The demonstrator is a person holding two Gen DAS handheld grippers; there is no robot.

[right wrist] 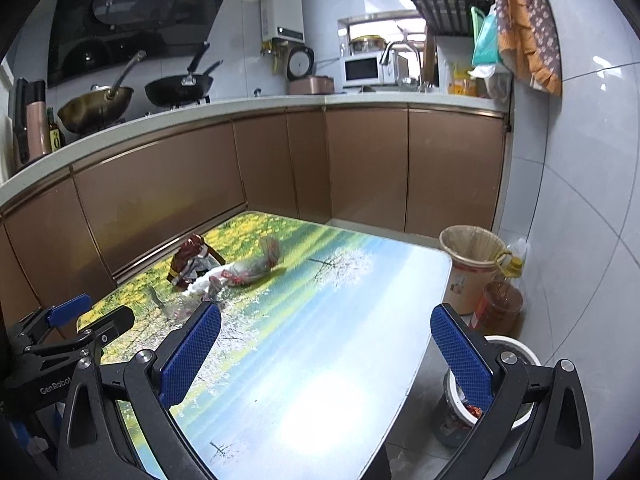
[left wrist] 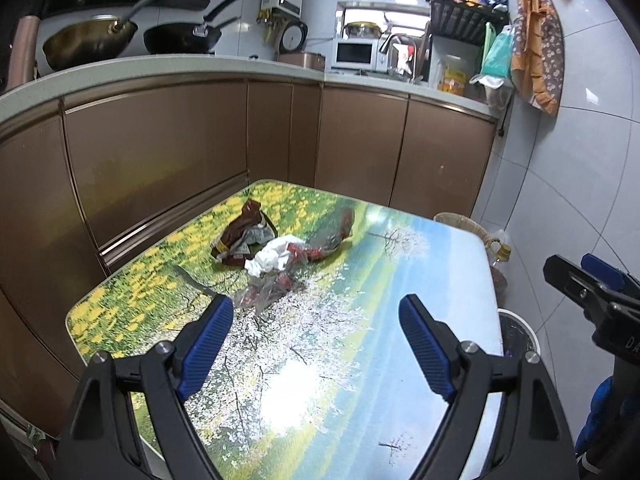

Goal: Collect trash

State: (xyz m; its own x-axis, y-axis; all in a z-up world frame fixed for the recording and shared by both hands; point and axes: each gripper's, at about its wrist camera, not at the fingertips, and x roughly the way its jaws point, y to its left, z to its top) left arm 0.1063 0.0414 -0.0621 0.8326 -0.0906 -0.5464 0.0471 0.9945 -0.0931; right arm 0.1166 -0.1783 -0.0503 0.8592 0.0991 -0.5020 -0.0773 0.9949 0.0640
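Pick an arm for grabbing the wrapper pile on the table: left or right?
Left. The left claw is open and points at the wrapper pile, just ahead of its fingertips. The right claw, also open, faces bare table, with the pile off to its left.

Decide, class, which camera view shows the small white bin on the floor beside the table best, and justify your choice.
The right wrist view shows the small white bin best: its rim, wall and some red trash inside are visible past the right gripper. In the left wrist view only a sliver of the bin peeks from behind the table edge.
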